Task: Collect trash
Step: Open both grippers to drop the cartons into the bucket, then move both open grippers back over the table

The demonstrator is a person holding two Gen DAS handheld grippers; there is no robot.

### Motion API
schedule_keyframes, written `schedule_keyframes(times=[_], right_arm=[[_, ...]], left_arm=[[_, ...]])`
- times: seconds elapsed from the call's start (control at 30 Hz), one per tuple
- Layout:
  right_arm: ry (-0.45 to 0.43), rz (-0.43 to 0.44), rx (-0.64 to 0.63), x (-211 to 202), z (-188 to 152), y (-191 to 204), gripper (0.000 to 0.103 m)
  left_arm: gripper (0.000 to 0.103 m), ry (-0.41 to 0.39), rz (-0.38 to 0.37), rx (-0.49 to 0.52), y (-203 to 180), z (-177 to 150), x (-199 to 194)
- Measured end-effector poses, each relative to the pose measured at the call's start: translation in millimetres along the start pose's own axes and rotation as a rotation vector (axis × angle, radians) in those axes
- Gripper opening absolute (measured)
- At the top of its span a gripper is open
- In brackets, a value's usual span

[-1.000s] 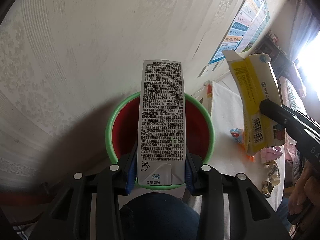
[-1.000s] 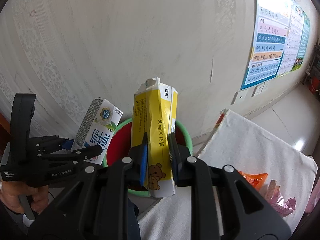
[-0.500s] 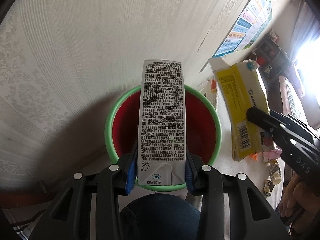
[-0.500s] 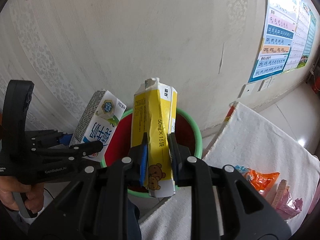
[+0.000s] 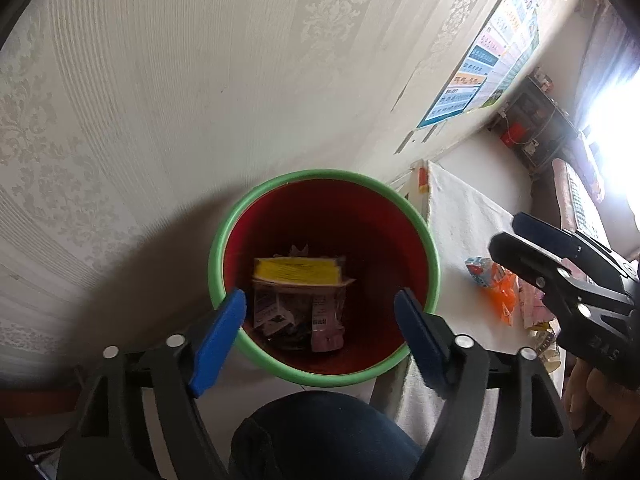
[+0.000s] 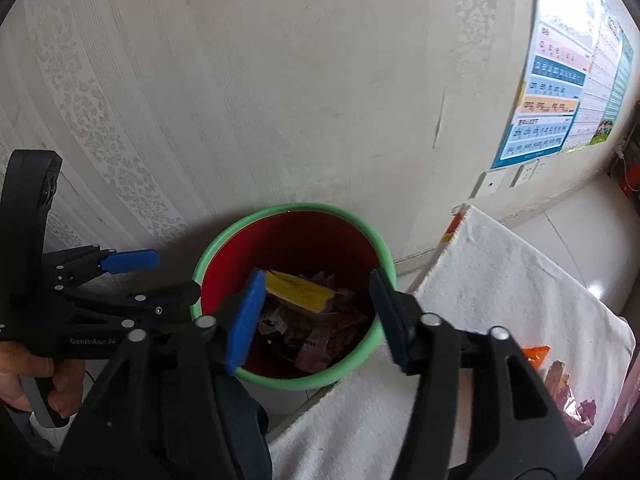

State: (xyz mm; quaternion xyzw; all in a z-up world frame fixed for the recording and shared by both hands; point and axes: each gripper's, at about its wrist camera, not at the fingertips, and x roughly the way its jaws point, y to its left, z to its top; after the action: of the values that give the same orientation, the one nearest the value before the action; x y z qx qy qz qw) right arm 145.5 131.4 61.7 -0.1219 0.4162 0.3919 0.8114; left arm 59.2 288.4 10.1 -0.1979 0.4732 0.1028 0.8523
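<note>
Nearest in the left wrist view, the left gripper [image 5: 320,308] has just been opening: its blue pads [image 5: 218,338] stand wide apart with nothing between them, framing the mouth of the bin [image 5: 434,264]. A knee in dark trousers [image 5: 324,436] sits just below the bin's near rim. In the right wrist view the right gripper [image 6: 316,312] has likewise just been opening; its blue pads [image 6: 245,322] are parted and empty, spread over the near side of the same bin [image 6: 382,248]. The bin is red inside with a green rim and stands on the floor against the wall [image 5: 200,80]. The trash lies at its bottom: a yellow box [image 5: 298,272] on top, blurred, with a pale printed carton [image 5: 268,308] and a pink wrapper [image 5: 326,326] under it; the yellow box [image 6: 298,290] shows in the right view too, lying flat among crumpled wrappers. Just right of the bin is a surface under a white cloth [image 6: 500,280], and on it, apart from the bin, lie an orange packet [image 5: 498,284] and pink wrappers [image 6: 572,408]. A hand [image 6: 24,372] at the left edge of the right view grips the left gripper's handle. Farther back, a chart [image 6: 552,92] hangs on the patterned wall, and a bright window [image 5: 616,152] glares at the far right.
</note>
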Motion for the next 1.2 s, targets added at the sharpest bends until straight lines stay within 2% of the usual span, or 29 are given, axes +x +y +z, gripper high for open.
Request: schedule_keyframes(times=[0.27,0.7,0.87,1.2], right_arm=[[-0.022,-0.028,0.053,-39,-29,-26,0.066],[-0.055,-0.120,0.144,-105,-89,-94,0.069],[-0.059,-0.162,0.175,-135,-121,-120,0.069],[-0.071,-0.277,0.295,-187,-174,-179,0.069]], left_arm=[[0.086,-0.037,-0.004,0.025,-30,-7,-14],[0.089,-0.060,-0.043,0.096,-104,-30,-24],[0.090,-0.054,-0.091,0.103,-137,-44,-21],[0.091,-0.001,-0.162,0.248,-225,-67,-6]])
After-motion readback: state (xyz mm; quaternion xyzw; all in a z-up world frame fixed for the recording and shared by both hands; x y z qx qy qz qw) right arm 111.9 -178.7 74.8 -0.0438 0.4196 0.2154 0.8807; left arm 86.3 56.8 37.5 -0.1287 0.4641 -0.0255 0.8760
